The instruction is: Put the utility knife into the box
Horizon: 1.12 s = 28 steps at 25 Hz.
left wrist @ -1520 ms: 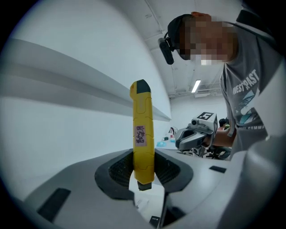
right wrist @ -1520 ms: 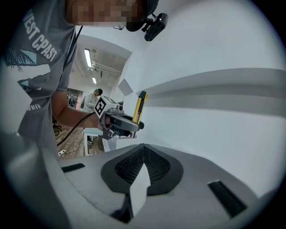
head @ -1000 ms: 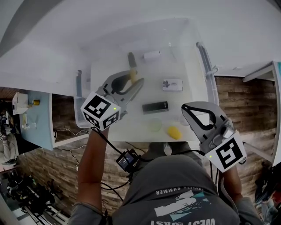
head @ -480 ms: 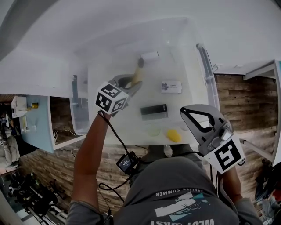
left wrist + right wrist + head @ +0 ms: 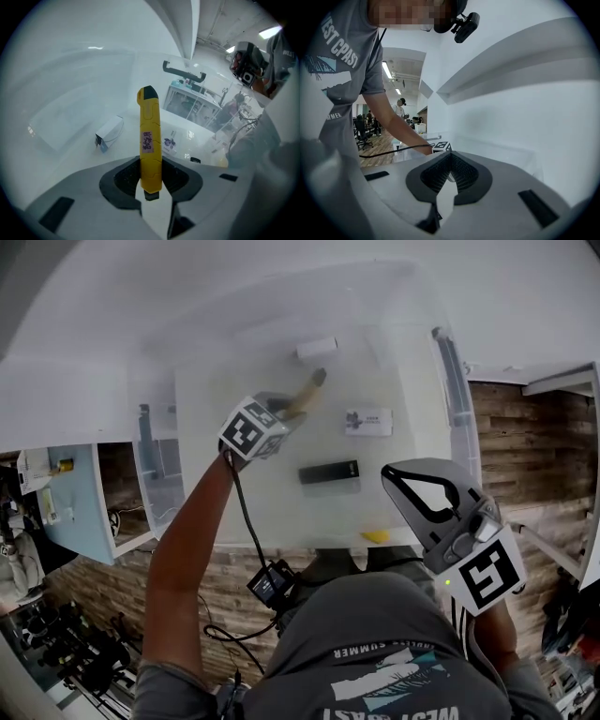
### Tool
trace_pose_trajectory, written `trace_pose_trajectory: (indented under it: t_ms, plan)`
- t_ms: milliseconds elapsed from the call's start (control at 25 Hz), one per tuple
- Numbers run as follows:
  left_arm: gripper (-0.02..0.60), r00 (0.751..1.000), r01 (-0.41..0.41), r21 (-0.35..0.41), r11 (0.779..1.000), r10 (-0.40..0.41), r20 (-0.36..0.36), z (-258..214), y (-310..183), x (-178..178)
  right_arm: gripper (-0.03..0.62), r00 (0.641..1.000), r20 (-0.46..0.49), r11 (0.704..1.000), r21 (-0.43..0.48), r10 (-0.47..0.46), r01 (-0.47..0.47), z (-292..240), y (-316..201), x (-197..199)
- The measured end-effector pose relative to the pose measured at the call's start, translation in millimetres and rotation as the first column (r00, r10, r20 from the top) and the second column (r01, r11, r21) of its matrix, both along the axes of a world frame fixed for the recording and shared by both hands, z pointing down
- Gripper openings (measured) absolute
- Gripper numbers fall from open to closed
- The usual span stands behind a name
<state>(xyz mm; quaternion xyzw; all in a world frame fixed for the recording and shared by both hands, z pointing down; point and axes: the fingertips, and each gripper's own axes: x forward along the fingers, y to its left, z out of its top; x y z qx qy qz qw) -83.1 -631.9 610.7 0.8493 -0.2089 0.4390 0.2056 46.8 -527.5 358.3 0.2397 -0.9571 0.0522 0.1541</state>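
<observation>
One second on, we are carrying the utility knife (image 5: 150, 136), clamped in our left hand-held gripper (image 5: 151, 183), deeper into the box (image 5: 457, 409); release is nearing.

Two claws are being counted: the left claw (image 5: 300, 401) and the right claw (image 5: 388, 474). Two marker cubes are being counted with them, one cube (image 5: 253, 427) on the left and another cube (image 5: 485, 576) on the right. One knife (image 5: 150, 136) is being counted, yellow. One box (image 5: 442, 362) is being counted, on one bench (image 5: 525, 306). Four loose things are being counted inside the box: one white carton (image 5: 316, 349), one printed card (image 5: 367, 420), one black bar (image 5: 329, 472) and one yellow piece (image 5: 377, 536). One black module (image 5: 272, 583) on a cable is being counted below the bench edge. One person (image 5: 394, 652) is being counted.
</observation>
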Motion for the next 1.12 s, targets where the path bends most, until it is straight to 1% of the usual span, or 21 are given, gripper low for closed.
trace_pose_trajectory:
  t_ms: [240,440,680,800,960,1120]
  plan:
    - [0.130,0.997,-0.042,-0.075,0.996,0.046,0.054,41,2,1,0.011,1.000,0.016,0.999,-0.033,0.008,-0.007,8,-10,-1]
    - [0.130,0.990,-0.073,-0.139,0.988,0.088,0.109,72,3,-2,0.011,1.000,0.020,0.999,-0.030,0.012,-0.012,8,-16,-2]
    - [0.130,0.984,-0.083,-0.213,0.974,0.114,0.137,97,13,-5,0.011,1.000,0.010,0.999,-0.030,0.015,-0.015,8,-16,-2]
    - [0.130,0.981,-0.075,-0.240,0.968,0.115,0.158,107,18,-11,0.011,1.000,0.011,0.999,-0.029,0.017,-0.017,8,-17,-2]
    - [0.130,0.985,-0.045,-0.255,0.966,0.085,0.151,113,18,-18,0.011,1.000,0.009,0.999,-0.026,0.019,-0.019,8,-18,-2]
    - [0.130,0.988,-0.033,-0.263,0.964,0.072,0.137,113,19,-18,0.011,1.000,0.001,1.000,-0.024,0.014,-0.014,8,-17,-3]
